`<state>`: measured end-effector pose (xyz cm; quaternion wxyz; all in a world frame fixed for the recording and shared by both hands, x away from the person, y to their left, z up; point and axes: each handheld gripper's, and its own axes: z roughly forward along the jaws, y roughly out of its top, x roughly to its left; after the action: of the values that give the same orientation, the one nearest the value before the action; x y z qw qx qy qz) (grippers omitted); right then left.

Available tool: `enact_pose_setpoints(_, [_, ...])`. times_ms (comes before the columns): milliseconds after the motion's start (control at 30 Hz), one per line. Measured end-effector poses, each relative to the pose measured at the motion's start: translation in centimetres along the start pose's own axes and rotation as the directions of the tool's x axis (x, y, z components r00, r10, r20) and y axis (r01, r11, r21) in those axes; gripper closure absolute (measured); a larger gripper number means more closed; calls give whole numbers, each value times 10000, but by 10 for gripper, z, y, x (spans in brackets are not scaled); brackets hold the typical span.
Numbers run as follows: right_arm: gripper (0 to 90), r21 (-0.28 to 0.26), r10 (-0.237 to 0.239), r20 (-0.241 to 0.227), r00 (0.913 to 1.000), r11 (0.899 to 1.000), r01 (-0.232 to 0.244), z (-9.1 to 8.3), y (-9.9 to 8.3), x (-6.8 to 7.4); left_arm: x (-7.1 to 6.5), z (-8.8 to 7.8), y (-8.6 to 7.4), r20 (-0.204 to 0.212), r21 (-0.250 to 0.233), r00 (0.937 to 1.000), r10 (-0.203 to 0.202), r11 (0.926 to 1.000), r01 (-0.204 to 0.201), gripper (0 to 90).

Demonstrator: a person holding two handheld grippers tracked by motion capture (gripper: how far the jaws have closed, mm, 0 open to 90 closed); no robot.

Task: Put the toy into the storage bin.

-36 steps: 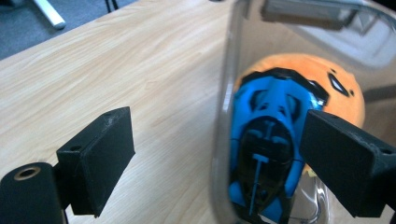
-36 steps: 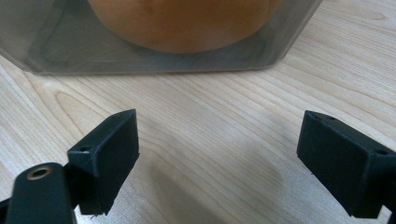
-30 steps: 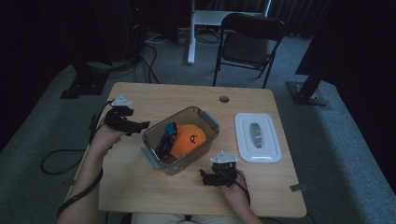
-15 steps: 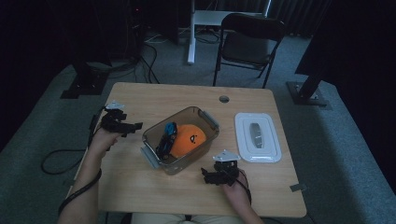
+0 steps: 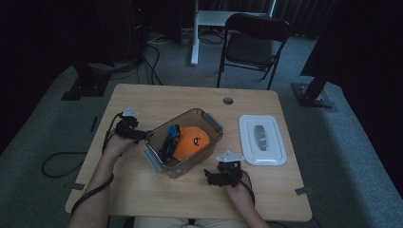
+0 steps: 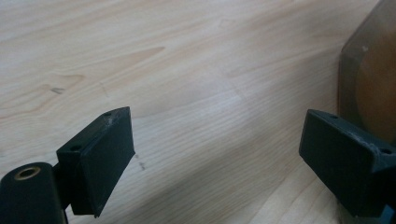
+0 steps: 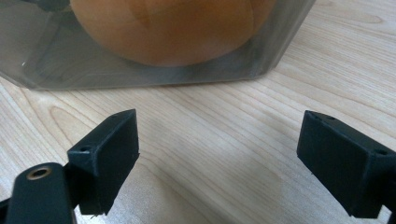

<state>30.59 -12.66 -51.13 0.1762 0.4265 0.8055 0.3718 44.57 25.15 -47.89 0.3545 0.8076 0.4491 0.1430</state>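
Here the left gripper (image 5: pixel 138 134) is sitting beside the clear bin (image 5: pixel 211 121), jaws standing apart on nothing. The right gripper (image 5: pixel 210 175) is gaping empty near it too

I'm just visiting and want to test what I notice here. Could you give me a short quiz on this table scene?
1. True or false: the white lid sits on the clear bin.
2. Which lies inside the bin? A) an orange round toy beside a blue and black item; B) a green cup; C) a red book.
3. Fill in: the jaws of the left gripper stand ___ over bare wood, with the bin's wall at one side.

Key
1. False: the lid lies flat on the table, to the right of the bin, apart from it.
2. A.
3. Open, with nothing between them. The right gripper stands open too, facing the bin.
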Motion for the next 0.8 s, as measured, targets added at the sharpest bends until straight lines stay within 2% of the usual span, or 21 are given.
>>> enact_pose_setpoints(300, [135, 12, 246, 5, 9997, 9997, -247, -2, 1, -8, -12, 6, 1, 180, 35, 9990, 416, 9991, -416, 110])
enact_pose_setpoints(433, [135, 18, 304, 44, 9995, 9995, -304, -3, -1, -10, -12, 6, 1, 156, 79, 9993, 346, 9994, -347, 117])
enact_pose_setpoints(567, [135, 2, 359, 77, 9993, 9994, -359, -4, 0, -13, -14, 5, -2, 191, 90, 9992, 344, 9994, -346, 122])
enact_pose_setpoints(667, [135, -46, 414, 147, 9990, 9991, -413, -7, 1, -17, -20, 2, -11, 208, 129, 9991, 366, 9992, -369, 122])
enact_pose_setpoints(800, [135, -98, 449, 232, 9987, 9990, -447, -9, 1, -20, -32, -3, -18, 242, 78, 9974, 683, 9976, -686, 120])
